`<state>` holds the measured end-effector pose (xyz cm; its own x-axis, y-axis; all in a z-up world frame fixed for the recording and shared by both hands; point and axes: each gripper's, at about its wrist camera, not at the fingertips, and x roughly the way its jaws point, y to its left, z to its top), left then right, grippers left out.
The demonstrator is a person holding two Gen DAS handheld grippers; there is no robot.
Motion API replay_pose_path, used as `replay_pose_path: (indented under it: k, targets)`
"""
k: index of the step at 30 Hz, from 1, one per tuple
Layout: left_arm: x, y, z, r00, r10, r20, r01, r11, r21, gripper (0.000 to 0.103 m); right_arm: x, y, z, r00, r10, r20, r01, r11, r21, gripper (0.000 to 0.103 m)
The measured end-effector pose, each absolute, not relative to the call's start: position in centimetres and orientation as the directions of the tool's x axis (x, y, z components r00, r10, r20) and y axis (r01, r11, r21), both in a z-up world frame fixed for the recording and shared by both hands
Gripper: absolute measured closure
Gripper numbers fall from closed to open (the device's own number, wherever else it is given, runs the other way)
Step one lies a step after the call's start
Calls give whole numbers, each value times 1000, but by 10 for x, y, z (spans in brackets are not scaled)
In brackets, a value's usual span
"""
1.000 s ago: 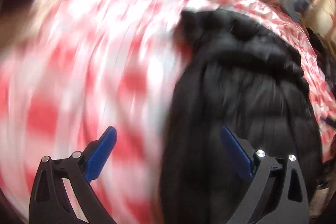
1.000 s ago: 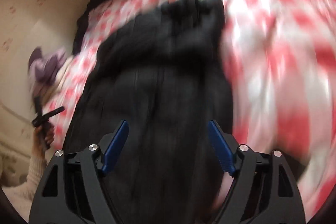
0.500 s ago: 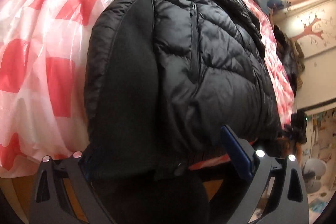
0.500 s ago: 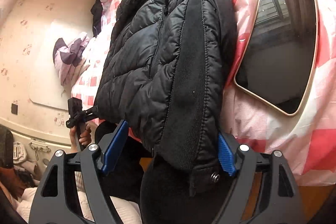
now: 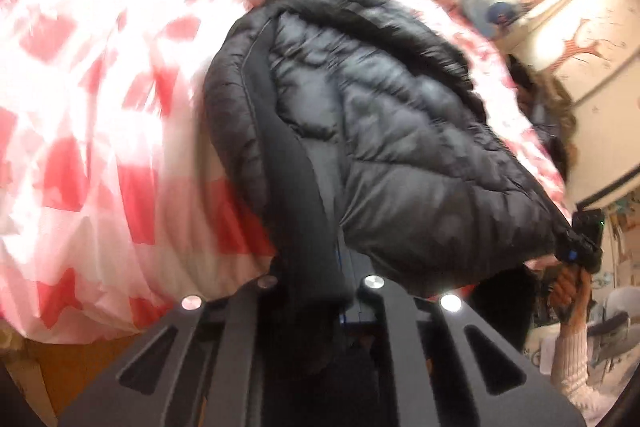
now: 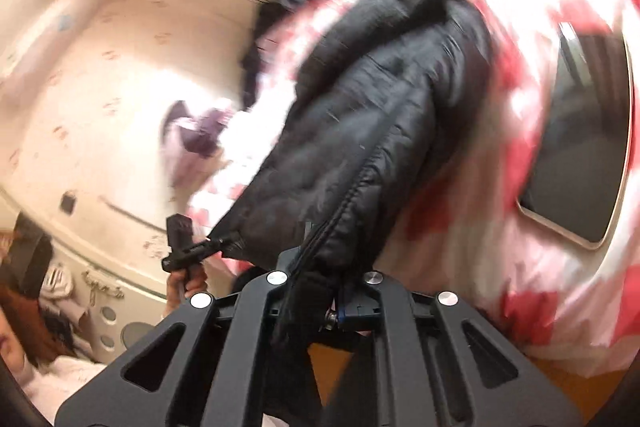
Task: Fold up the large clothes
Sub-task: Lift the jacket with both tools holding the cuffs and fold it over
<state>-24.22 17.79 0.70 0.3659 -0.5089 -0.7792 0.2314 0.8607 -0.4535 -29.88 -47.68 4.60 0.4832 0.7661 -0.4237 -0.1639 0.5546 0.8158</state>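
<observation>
A black quilted puffer jacket (image 5: 400, 147) lies on a red-and-white checked bedspread (image 5: 100, 107), its hem hanging over the near edge of the bed. My left gripper (image 5: 344, 267) is closing its jaws tight on the hem's flat dark side panel. In the right wrist view the jacket (image 6: 380, 107) runs away from my right gripper (image 6: 316, 259), whose jaws are closing on the hem beside the zip. Each camera also catches the other gripper pinching the opposite hem corner: the right one (image 5: 568, 255) and the left one (image 6: 208, 245). The jacket hides all the pads.
A dark mirror with a pale frame (image 6: 580, 147) lies on the bedspread (image 6: 500, 187) right of the jacket. Purple clothes (image 6: 200, 135) and dark clothes (image 5: 548, 115) lie at the bed's far side. The wooden bed edge (image 5: 80, 359) runs below the bedspread. A white knit sleeve (image 5: 576, 359) shows.
Both grippers were open around the hem half a second ago and are now shut on it. Both views have tilted and blurred as the hands moved with the jacket.
</observation>
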Motion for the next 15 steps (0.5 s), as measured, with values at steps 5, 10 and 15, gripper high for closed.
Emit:
replay_pose_path:
  k: [5, 10, 15]
  targets:
    - [-258, 190, -6, 265, -499, -825, 294, 857, -423, 46, -311, -500, 25, 351, 800, -487, -123, 555, 823, 53]
    - [-224, 224, -48, 271, -522, -809, 107, 852, -513, 25, -305, -534, -34, 357, 839, -411, 52, 422, 905, 37]
    - [-193, 198, -49, 281, -554, -784, 111, 830, -547, 30, -290, -512, -26, 360, 879, -312, -37, 348, 937, 37]
